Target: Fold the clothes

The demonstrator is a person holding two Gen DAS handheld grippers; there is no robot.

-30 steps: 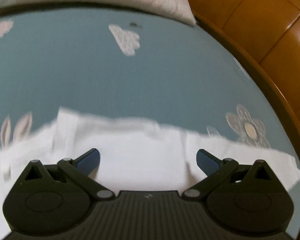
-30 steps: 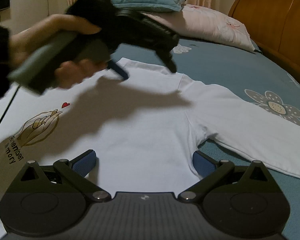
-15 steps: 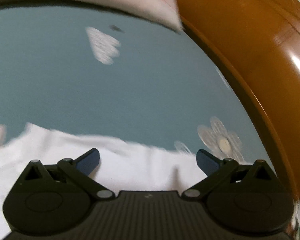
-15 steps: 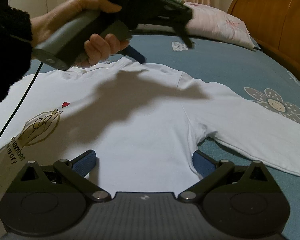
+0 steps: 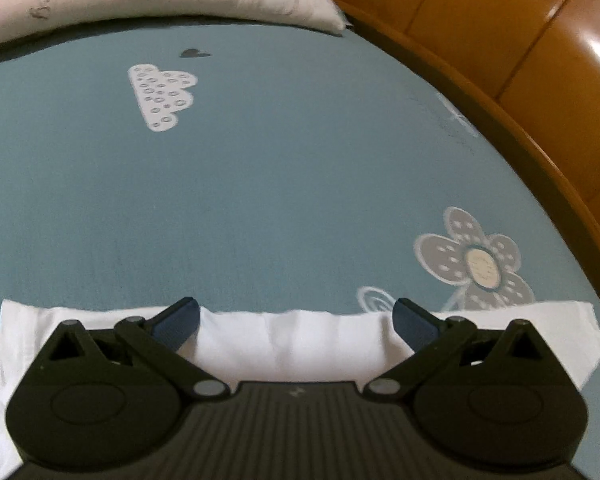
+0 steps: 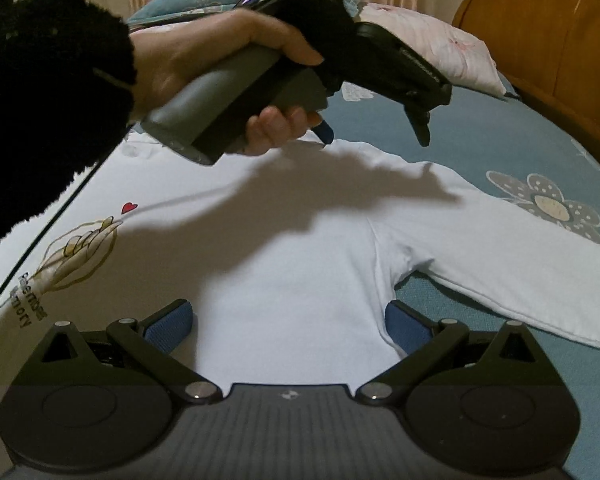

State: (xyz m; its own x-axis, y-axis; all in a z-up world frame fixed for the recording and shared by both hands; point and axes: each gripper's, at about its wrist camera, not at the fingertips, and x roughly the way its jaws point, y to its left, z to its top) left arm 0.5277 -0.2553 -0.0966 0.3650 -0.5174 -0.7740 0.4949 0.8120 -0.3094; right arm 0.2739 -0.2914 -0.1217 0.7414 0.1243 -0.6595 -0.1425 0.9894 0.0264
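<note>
A white shirt with long sleeves lies flat on a blue bed sheet. It has a drawing of a hand, a tiny red heart and some words on the front. One sleeve sticks out to the side over a flower print. The left gripper hangs above the shoulder with its jaws wide apart, holding nothing. The right gripper is spread wide too, empty, low over the shirt's side.

We see both grippers black, with blue pads and silver screws. The left gripper has a grey handle; the sleeve is black and fuzzy.
</note>
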